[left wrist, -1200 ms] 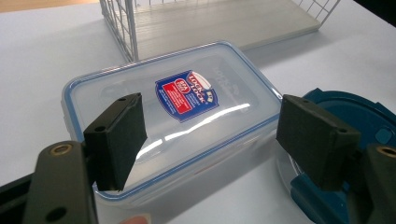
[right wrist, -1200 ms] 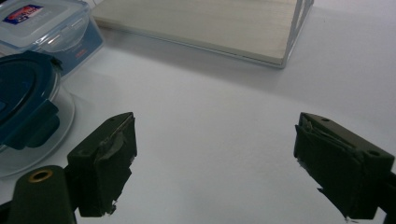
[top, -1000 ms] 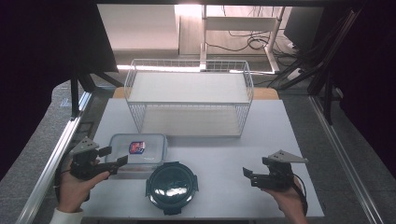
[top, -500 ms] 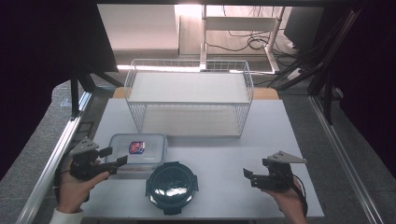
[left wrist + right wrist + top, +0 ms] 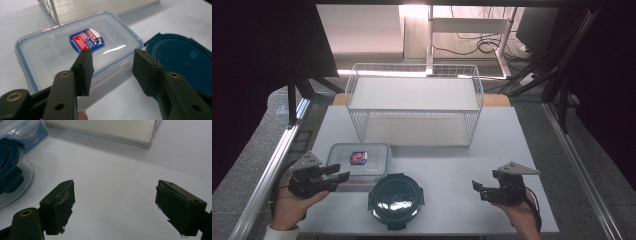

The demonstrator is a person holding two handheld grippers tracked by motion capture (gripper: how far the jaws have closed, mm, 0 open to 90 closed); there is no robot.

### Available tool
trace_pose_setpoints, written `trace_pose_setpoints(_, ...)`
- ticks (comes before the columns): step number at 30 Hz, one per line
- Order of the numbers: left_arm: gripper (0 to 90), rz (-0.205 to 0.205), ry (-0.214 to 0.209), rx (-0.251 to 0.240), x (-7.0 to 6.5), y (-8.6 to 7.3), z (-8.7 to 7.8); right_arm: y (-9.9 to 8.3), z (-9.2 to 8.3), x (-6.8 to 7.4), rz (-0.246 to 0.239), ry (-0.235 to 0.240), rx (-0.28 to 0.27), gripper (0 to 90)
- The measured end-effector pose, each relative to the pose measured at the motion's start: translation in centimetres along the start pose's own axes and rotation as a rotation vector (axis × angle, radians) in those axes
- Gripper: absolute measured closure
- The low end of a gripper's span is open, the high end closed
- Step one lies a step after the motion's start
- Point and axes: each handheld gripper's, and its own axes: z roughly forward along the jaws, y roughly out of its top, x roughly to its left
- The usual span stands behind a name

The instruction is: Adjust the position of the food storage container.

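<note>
We see left tool (image 5: 343, 174) spread, jaws straddling near corner of rectangular container (image 5: 360, 159), probably lining up grip. Right tool (image 5: 477, 188) spread, empty, well right of container. Round container (image 5: 395, 200) just beside it.

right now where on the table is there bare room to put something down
Bare table runs from the round dark-lidded container across to the right gripper, and beside the wire rack on its right. Crowded: front left, where the rectangular clear container, round container and left gripper bunch together.
</note>
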Motion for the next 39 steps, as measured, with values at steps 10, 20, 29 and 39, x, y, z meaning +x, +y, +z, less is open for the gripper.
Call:
trace_pose_setpoints(10, 72.1, 0.044, -0.015, 0.074, -0.6, -0.8, 0.3, 0.0, -0.1, -0.1, -0.002, -0.001, 0.003, 15.9)
trace_pose_setpoints(20, 88.9, 0.066, -0.041, 0.199, -0.7, -2.3, 2.1, -0.1, 0.0, -0.3, 0.004, -0.009, 0.017, 16.0)
trace_pose_setpoints(29, 89.5, 0.128, 0.018, 0.27, -1.1, -2.8, 4.3, -0.2, 0.4, -0.2, -0.004, -0.005, 0.036, 16.0)
trace_pose_setpoints(39, 89.6, 0.126, 0.048, 0.236, -1.2, -2.1, 5.6, -0.3, 0.6, -0.2, -0.01, -0.001, 0.051, 16.0)
